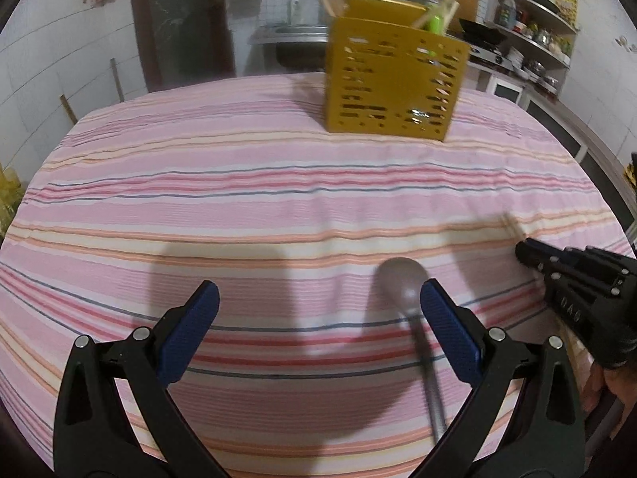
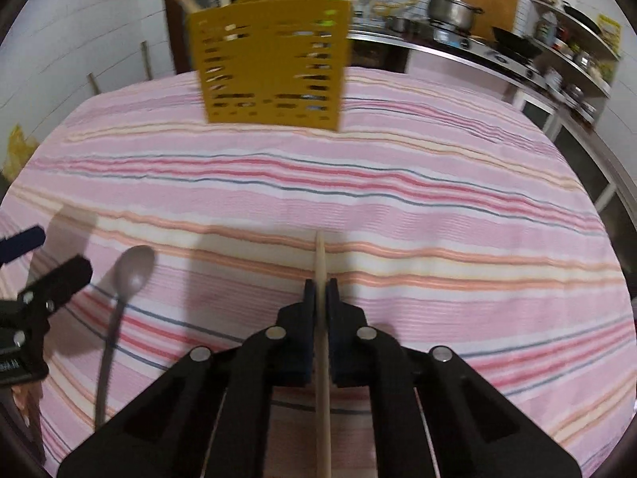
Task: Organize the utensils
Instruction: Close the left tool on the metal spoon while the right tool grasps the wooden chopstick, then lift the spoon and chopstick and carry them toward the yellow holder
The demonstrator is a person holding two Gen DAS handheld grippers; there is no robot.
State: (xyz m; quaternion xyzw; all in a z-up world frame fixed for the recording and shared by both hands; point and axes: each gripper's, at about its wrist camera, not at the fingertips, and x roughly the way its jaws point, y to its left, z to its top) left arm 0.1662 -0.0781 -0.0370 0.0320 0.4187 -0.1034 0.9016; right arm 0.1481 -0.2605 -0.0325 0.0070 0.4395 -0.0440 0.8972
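Right wrist view: we see our right claw pinching a wooden chopstick near the table's near edge. Our left claw hangs spread above the spoon; the yellow utensil holder stands toward the far edge.

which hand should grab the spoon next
Left. Its tool is open right above the spoon, while the right tool is already shut on a chopstick.
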